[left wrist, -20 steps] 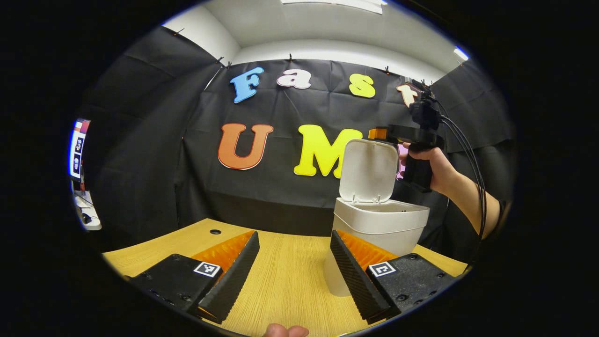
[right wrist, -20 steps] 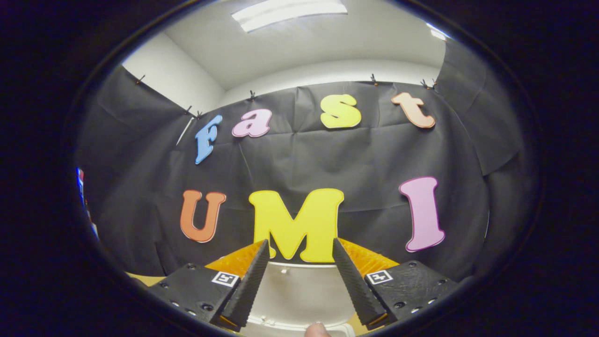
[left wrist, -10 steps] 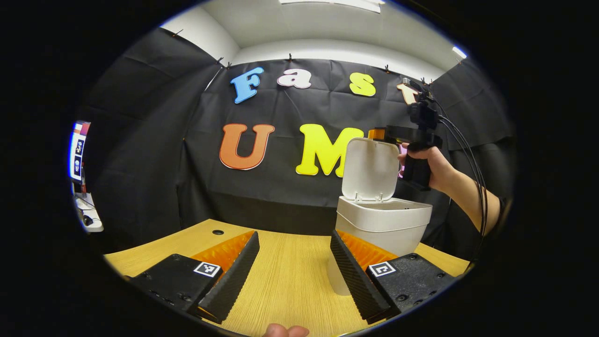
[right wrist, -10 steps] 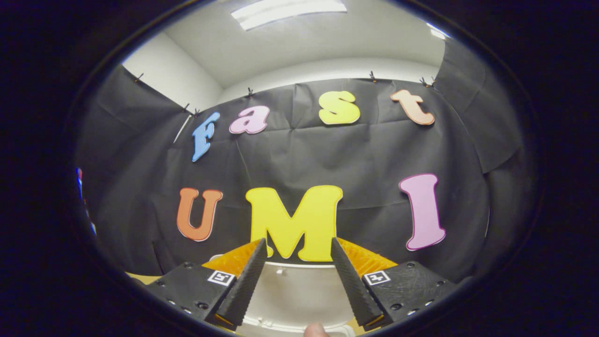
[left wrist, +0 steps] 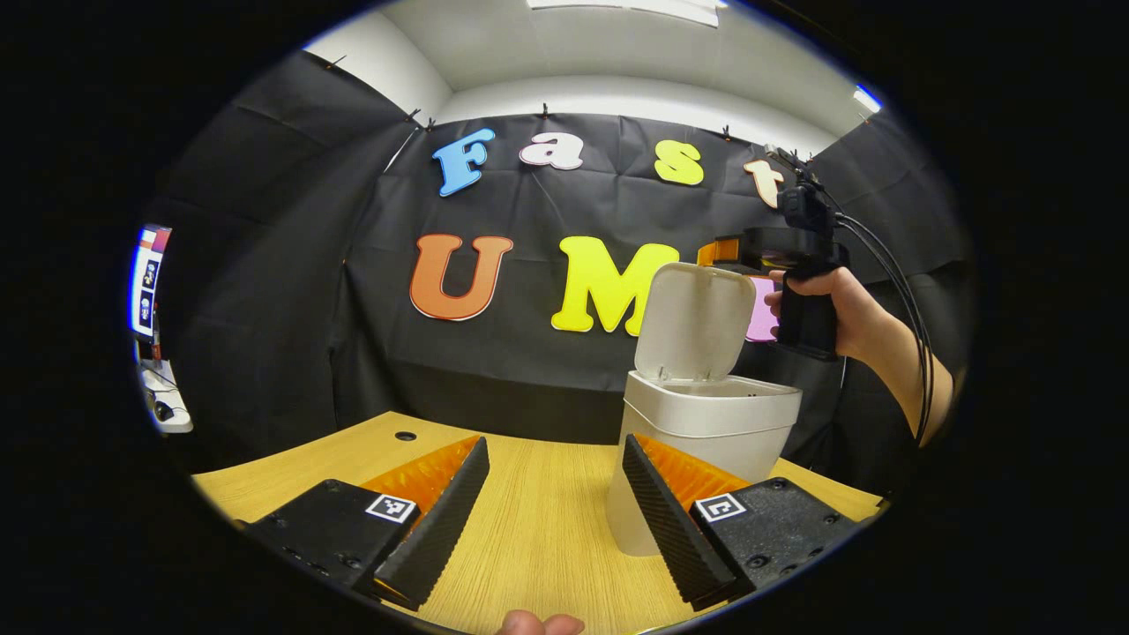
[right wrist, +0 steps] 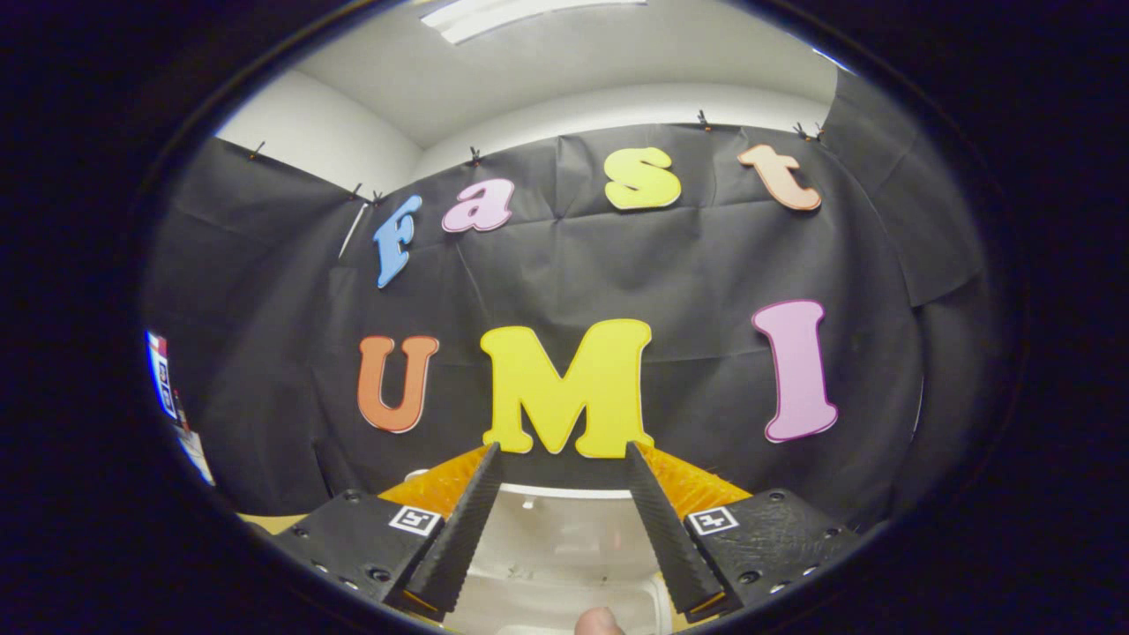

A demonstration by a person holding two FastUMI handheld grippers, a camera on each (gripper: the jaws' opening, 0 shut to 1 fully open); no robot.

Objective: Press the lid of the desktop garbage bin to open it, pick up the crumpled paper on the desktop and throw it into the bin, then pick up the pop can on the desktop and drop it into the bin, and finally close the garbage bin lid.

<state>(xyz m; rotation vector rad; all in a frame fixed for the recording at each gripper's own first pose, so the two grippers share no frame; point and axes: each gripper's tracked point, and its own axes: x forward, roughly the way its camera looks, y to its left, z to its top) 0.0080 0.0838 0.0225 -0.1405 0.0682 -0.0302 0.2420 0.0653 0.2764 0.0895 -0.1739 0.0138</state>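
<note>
Lid (left wrist: 692,322) raised on bin (left wrist: 706,441) hides right claw's (right wrist: 562,511) tips.

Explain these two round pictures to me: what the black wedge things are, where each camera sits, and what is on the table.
There is no robot arm here. A person holds a two-finger gripper in each hand, and a fisheye camera rides on each one, looking forward along its fingers.

In the left gripper view, the left gripper is open and holds nothing above a wooden table. On the table stands a white desktop garbage bin with its lid tipped up. Behind the lid, a hand holds the other gripper by its handle.

In the right gripper view, the right gripper is open and empty, looking over the lid from above toward the black cloth wall.
</note>
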